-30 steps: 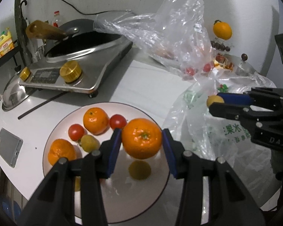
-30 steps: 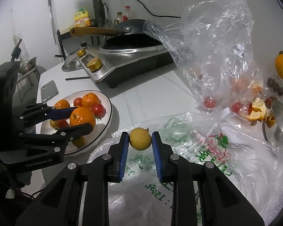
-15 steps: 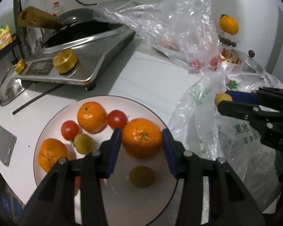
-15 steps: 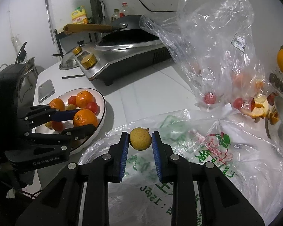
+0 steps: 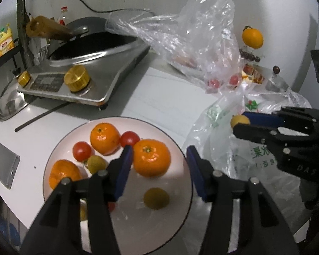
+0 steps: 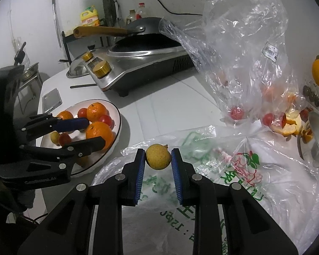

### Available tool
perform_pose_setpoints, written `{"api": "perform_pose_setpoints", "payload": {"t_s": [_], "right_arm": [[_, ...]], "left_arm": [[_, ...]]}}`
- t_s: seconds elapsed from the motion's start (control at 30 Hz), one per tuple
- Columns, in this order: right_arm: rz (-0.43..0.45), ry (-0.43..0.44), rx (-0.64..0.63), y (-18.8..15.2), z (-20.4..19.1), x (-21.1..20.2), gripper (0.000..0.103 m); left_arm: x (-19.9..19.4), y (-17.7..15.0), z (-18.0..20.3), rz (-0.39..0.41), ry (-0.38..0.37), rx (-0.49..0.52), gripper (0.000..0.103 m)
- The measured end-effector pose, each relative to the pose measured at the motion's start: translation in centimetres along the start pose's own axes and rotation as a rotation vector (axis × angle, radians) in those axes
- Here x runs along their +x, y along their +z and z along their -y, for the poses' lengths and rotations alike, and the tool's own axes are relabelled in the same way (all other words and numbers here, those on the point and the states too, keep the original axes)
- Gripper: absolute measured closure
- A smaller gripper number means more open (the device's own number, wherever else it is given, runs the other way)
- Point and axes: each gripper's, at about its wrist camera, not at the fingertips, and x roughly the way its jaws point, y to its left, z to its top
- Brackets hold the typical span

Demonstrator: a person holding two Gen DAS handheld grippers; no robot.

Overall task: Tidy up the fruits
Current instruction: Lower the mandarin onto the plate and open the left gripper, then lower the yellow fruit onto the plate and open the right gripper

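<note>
Opening around the round orange tangerine (image 5: 152,158), the left gripper (image 5: 157,165) spreads its jaws, releasing it onto the white dark-rimmed plate (image 5: 180,199), while the right gripper (image 6: 158,165) pinches the small yellow-brown fruit (image 6: 158,156), probably next.

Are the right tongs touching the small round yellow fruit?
Touching. The right wrist view shows both blue pads of the right tongs pressed on the small round yellow fruit, no gap.

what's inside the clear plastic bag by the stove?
Through the clear plastic bag, two red cherry tomatoes sit at the bottom, with blurry orange and reddish shapes above them. Crumpled folds hide the rest; those shapes can't be identified or counted.
</note>
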Motion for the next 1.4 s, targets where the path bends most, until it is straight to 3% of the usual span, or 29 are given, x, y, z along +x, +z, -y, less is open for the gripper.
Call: {"api": "perform_pose_setpoints", "payload": {"t_s": [0.9,1.4], "right_arm": [[0.000,0.026,-0.128,2.3,-7.6,0.0,0.076],[-0.035,0.075,-0.186,2.8,-11.9,2.2,0.076]], "left_arm": [[-6.7,-2.3,-6.4,0.116,0.086,-0.089,0.049],[-8.4,-4.5,-9.7,0.128,0.155,-0.125,0.049]]}}
